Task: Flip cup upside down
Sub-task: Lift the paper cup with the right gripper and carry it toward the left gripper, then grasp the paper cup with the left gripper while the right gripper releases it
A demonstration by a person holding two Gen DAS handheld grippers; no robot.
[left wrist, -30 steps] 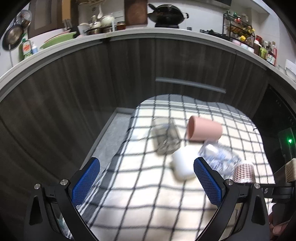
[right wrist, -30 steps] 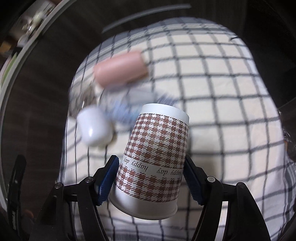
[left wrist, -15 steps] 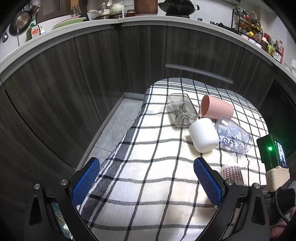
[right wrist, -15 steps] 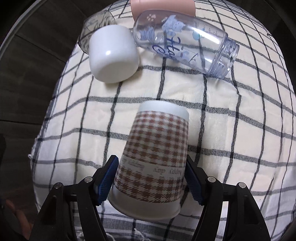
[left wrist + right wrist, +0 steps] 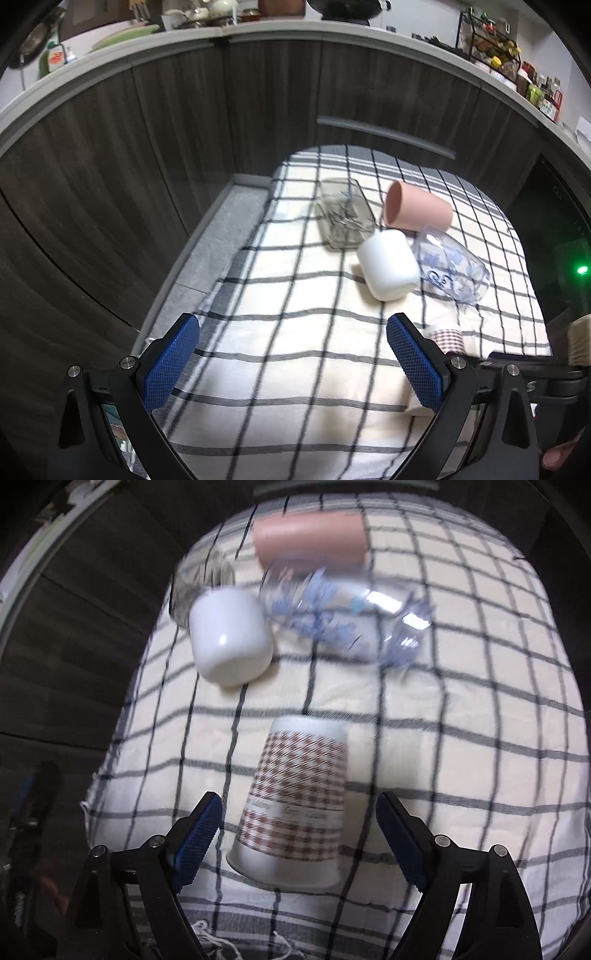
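Right wrist view is showing the houndstooth paper cup (image 5: 295,805) sitting mouth-down on the checked cloth (image 5: 480,709), its closed white base pointing away from the lens and its wide rim resting low in the frame. The right hand-held gripper (image 5: 299,834) is standing with its jaws spread, blue pads (image 5: 197,834) clear of the cup wall on both sides, so nothing is being gripped. That is looking like a finished flip for this cup: inverted, on the table, released. The frame is a little blurred, so I cannot tell whether the rim is sitting perfectly flat. Over in the left wrist view, the left hand-held gripper (image 5: 291,358) is hovering wide open and empty above the cloth, with only a sliver of the patterned cup peeking out behind its right pad. Beyond it, 4 other cups are lying on their sides in a cluster: a pink cup (image 5: 417,214), a white cup (image 5: 389,269), a clear printed cup (image 5: 452,269) and a clear glass (image 5: 345,218), the white one touching its neighbours. If the task is meaning only the paper cup, what is left is backing the right hand-held gripper away without nudging it; if the others count, none of them is turned over yet.
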